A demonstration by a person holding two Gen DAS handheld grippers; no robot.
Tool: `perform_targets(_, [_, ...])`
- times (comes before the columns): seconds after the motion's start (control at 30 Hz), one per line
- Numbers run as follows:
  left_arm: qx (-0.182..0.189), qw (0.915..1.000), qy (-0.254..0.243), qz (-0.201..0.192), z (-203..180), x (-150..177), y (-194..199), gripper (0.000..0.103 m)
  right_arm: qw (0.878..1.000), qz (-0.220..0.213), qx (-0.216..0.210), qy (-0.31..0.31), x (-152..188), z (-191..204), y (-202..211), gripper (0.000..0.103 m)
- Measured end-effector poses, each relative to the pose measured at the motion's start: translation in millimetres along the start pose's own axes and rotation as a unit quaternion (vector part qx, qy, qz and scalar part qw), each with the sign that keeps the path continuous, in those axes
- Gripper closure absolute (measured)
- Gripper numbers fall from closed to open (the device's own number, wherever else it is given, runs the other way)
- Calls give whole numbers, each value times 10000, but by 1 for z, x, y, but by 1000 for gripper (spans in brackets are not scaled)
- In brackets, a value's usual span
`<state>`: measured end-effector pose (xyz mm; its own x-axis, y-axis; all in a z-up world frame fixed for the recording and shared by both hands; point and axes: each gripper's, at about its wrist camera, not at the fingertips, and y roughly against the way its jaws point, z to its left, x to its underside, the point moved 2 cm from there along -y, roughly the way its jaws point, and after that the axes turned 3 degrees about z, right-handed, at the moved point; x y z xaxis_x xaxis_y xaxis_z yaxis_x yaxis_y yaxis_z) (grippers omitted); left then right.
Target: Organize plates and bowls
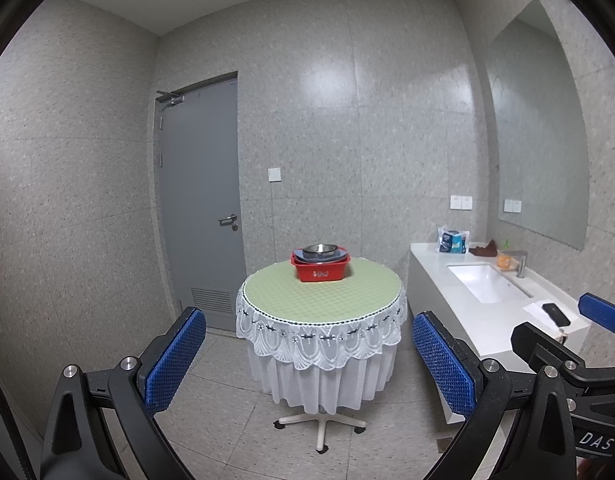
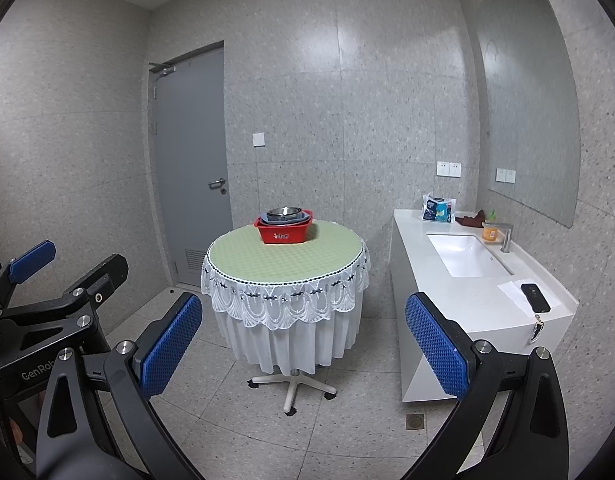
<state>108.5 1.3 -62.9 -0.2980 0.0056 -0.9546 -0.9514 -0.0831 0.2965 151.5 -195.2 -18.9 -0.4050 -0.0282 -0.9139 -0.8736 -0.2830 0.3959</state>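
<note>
A red rectangular dish (image 1: 320,270) stands at the far side of a round table (image 1: 322,292) with a green top and white lace cloth. A blue-grey dish (image 1: 334,256) nests in it, and a steel bowl (image 1: 319,248) sits on top. The same stack shows in the right wrist view: red dish (image 2: 283,233), steel bowl (image 2: 283,212), table (image 2: 285,258). My left gripper (image 1: 309,354) is open and empty, well short of the table. My right gripper (image 2: 303,346) is open and empty, equally far back. Each gripper shows at the edge of the other's view.
A white counter (image 2: 467,292) with a sink (image 2: 465,254) and tap (image 2: 506,236) runs along the right wall. On it lie a phone (image 2: 535,297) on paper, a tissue pack (image 2: 438,210), a brown cloth and an orange cup. A grey door (image 2: 191,160) stands left. Tiled floor with a drain (image 2: 414,421).
</note>
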Motion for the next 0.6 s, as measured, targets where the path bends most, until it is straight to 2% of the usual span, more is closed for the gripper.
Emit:
perform_targets(0.27, [1,10000,-38,33,0,-2,-17,1,10000,51,16,-47,-4,4,-15,0])
perform_targets(0.6, [-2,10000,-84,-2,-9,-13,-57,1,9998,99,-2,-162,-9,-4,-41,0])
